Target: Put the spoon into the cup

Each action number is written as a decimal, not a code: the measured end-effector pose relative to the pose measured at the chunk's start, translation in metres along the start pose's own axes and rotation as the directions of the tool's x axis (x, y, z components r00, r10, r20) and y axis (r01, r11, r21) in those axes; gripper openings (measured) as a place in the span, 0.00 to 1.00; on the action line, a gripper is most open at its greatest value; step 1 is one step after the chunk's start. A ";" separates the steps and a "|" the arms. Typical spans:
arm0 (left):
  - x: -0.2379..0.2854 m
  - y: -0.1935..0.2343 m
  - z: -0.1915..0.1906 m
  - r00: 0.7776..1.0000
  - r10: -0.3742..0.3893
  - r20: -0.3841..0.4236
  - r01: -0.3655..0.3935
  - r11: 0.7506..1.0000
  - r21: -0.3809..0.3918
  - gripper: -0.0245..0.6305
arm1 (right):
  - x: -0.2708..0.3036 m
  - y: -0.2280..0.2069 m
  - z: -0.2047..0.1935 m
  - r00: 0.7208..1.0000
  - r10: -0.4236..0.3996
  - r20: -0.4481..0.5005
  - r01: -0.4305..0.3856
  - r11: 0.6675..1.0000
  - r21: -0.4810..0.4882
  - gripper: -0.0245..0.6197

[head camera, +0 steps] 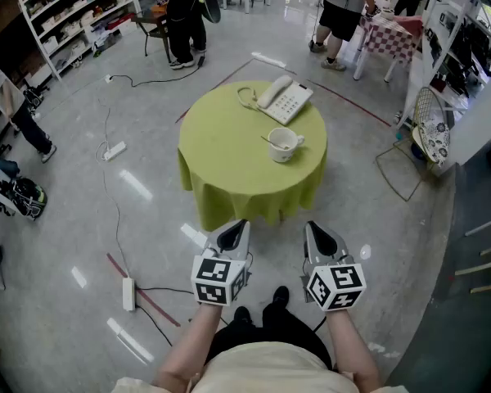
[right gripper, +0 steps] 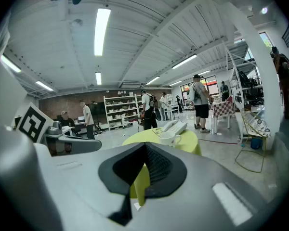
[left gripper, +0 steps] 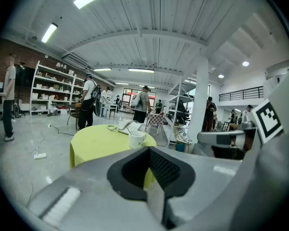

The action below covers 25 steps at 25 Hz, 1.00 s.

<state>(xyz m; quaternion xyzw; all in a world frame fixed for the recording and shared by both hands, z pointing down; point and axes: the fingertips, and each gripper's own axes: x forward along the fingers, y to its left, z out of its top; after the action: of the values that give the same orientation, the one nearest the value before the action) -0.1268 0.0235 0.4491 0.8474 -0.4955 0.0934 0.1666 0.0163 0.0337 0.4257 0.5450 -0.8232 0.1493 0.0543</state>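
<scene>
**Q:** Where is the spoon?

**A:** The spoon [head camera: 267, 140] stands in the white cup [head camera: 283, 144]. Its thin handle leans out over the cup's left rim. The cup sits right of centre on a round table [head camera: 221, 154] draped in yellow-green cloth. A white telephone [head camera: 285, 99] lies just beyond the cup, at the table's far edge, its cord curling to the left.

**Q:** And the grippers?

**A:** Both hang on the near side, well short of the table and pointing toward it. The left gripper [head camera: 240, 224] has its jaws pressed together with nothing between them. The right gripper [head camera: 310, 227], just beside it, also shows its jaw tips meeting and holds nothing. Each one's own view looks over the closed jaws to the cup on the cloth.

**Q:** What surrounds the table?

**A:** A grey polished floor with red tape lines and a power strip [head camera: 128, 293] at near left. White shelving [head camera: 74, 15] lines the far left wall, and a table with a checked cloth [head camera: 389, 38] stands at far right. A fan [head camera: 431, 133] stands to the right. Several people stand at the far side.
</scene>
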 end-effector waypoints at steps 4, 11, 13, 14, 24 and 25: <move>0.018 -0.002 0.004 1.000 0.016 0.002 -0.016 1.000 -0.009 0.04 | 0.008 -0.020 0.002 1.000 0.007 0.001 -0.007 1.000 0.012 0.04; 0.045 0.001 0.005 0.999 0.054 -0.004 -0.054 0.998 -0.035 0.04 | 0.026 -0.044 0.002 0.999 0.037 -0.016 -0.037 0.999 0.024 0.04; 0.050 0.001 0.006 0.998 0.068 -0.004 -0.068 0.997 -0.037 0.04 | 0.029 -0.049 0.004 0.999 0.049 -0.016 -0.048 0.999 0.024 0.04; 0.052 0.000 0.007 0.997 0.074 -0.004 -0.074 0.997 -0.036 0.04 | 0.030 -0.052 0.005 0.998 0.054 -0.016 -0.053 0.998 0.026 0.04; 0.073 -0.012 0.013 0.994 0.109 -0.007 -0.109 0.994 -0.028 0.06 | 0.039 -0.075 0.011 0.996 0.090 -0.014 -0.090 0.996 0.017 0.04; 0.075 -0.014 0.013 0.994 0.110 -0.007 -0.110 0.994 -0.029 0.06 | 0.040 -0.077 0.012 0.996 0.093 -0.013 -0.093 0.996 0.016 0.04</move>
<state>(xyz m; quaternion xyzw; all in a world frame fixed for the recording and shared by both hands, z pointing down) -0.0779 -0.0362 0.4589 0.8161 -0.5421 0.0975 0.1750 0.0721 -0.0329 0.4386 0.5054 -0.8461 0.1619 0.0487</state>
